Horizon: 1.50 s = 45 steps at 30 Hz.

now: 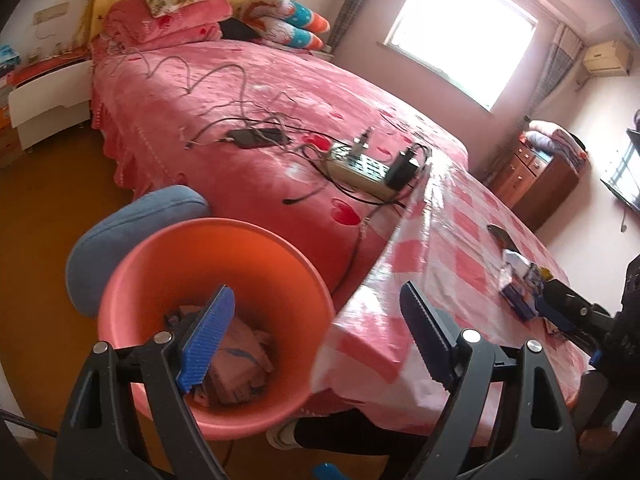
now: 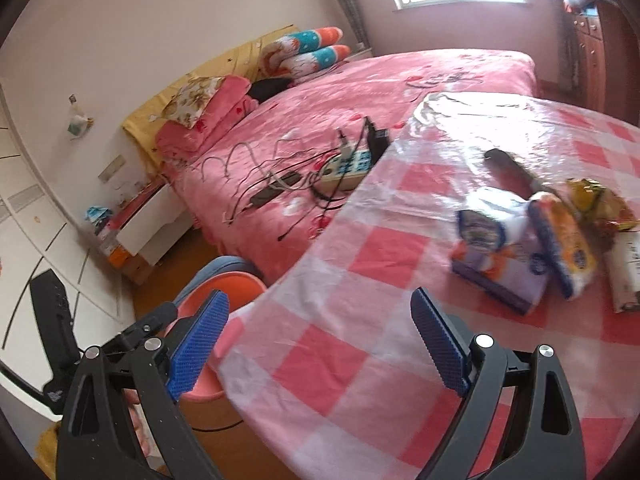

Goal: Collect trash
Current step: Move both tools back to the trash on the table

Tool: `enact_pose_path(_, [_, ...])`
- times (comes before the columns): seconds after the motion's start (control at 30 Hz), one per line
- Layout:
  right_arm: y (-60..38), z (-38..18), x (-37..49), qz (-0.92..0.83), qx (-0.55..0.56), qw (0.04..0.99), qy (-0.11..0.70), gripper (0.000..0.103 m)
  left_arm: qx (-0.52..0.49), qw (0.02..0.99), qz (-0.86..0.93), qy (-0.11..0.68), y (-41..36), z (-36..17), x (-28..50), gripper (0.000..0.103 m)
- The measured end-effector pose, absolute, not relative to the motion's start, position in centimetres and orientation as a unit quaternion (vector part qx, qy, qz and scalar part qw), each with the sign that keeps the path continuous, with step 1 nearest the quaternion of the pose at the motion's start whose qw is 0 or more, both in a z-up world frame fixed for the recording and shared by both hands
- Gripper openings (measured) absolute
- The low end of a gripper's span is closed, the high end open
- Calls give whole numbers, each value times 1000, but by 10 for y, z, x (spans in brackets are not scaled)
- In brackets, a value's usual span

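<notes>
An orange-pink trash bin (image 1: 208, 280) stands on the floor beside the round table (image 1: 452, 248), with crumpled wrappers (image 1: 236, 360) inside. My left gripper (image 1: 320, 340) is open and empty, above the bin's rim and the table edge. My right gripper (image 2: 320, 348) is open and empty over the checkered tablecloth (image 2: 360, 280). Trash lies on the table to its right: a purple-white packet (image 2: 496, 248), a yellow-blue packet (image 2: 564, 240), a crumpled yellow wrapper (image 2: 600, 200) and a white box (image 2: 628, 272). The bin's rim (image 2: 224, 284) shows at the table's left edge. The right gripper (image 1: 568, 308) also shows in the left wrist view.
A bed with a pink cover (image 1: 240, 92) stands behind the table, carrying a power strip (image 1: 360, 168), cables and a phone (image 1: 252, 138). A blue chair back (image 1: 132, 228) is behind the bin. A dark object (image 2: 508, 164) lies on the table. A wooden dresser (image 1: 536, 168) stands by the window.
</notes>
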State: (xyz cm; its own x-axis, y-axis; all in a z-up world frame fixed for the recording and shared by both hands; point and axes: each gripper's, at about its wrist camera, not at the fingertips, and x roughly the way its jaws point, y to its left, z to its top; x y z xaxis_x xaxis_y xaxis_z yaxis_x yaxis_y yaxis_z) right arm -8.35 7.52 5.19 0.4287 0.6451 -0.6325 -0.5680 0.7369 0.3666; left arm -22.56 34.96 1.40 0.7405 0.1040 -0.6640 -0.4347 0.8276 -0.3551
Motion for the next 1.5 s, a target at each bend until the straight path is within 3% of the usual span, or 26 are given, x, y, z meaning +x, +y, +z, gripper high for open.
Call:
enact_pose_path(0.93, [-26, 46, -65, 268, 51, 893, 359, 91, -165, 902, 62, 394, 232, 42, -169, 86])
enact_pose_path(1.5, [-92, 34, -47, 222, 129, 888, 381, 91, -130, 909, 23, 395, 177, 60, -139, 86])
